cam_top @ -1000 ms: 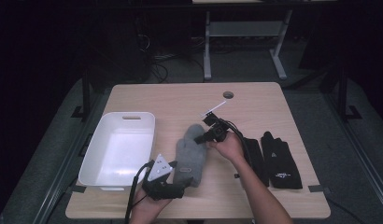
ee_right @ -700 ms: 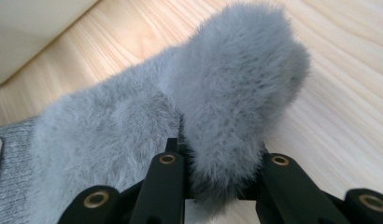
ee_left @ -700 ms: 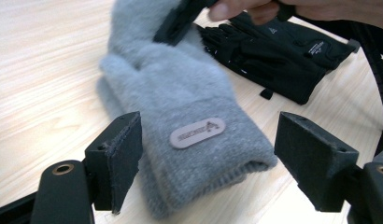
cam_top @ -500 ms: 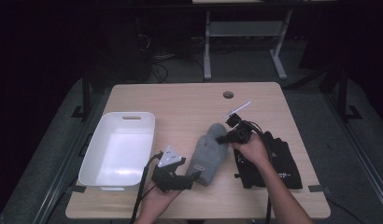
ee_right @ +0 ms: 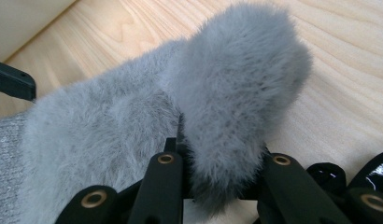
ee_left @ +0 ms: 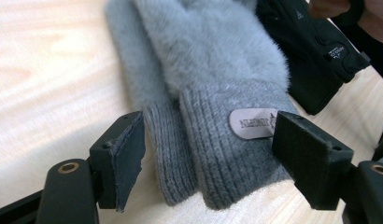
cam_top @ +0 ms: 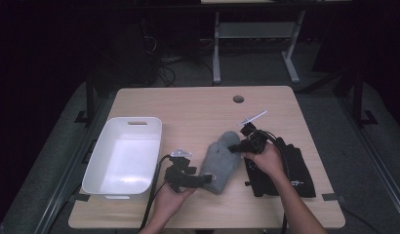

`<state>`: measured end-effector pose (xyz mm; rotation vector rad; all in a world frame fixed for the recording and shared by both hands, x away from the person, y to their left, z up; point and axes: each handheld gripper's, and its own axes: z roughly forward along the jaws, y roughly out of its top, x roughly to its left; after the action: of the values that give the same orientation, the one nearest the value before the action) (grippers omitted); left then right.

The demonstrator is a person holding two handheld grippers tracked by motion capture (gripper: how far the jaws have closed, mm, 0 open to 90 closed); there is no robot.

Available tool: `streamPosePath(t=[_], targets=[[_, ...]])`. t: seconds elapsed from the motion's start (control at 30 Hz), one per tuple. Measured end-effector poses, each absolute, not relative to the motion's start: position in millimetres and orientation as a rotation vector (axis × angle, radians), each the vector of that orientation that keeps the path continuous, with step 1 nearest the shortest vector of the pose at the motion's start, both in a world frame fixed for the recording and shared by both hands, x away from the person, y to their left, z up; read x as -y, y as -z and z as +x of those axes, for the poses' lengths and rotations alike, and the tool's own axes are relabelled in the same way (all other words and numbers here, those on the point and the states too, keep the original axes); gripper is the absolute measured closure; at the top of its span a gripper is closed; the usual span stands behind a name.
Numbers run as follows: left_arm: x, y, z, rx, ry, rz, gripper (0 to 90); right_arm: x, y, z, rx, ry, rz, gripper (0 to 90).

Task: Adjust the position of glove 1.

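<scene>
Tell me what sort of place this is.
Probably a lab or recording workspace, not a home: a bare wooden table with a cable hole stands on grey carpet in a dark room, loose cables trail behind it, and a metal desk frame stands further back.

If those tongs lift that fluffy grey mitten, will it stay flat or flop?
Probably flop: the grey mitten is soft fur and knit, and already bulges where the right tongs pinch its tip. It is likely light. The fuzzy fur might slip in a shallow pinch.
</scene>
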<state>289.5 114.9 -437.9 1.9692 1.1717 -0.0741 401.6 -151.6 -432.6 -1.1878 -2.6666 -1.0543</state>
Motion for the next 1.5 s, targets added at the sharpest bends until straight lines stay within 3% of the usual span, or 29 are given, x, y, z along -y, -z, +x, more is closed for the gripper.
streamPosePath(t=[0.43,0.63,0.8,0.9,1.5], targets=[[-114,457,297,-1.201,0.250,1.935,25.7,157,440,397,2.656,1.088,-1.202,75.7],[-117,460,301,-1.200,0.314,1.916,35.2,157,440,397,2.657,1.099,-1.198,75.6],[-119,459,301,-1.171,0.308,1.916,49.3,156,441,397,2.650,1.108,-1.202,75.6],[-121,459,300,-1.163,0.310,1.898,52.7,156,439,396,2.638,1.112,-1.208,75.7],[-128,441,298,-1.125,0.288,1.876,54.6,157,411,393,2.616,1.178,-1.209,76.0]])
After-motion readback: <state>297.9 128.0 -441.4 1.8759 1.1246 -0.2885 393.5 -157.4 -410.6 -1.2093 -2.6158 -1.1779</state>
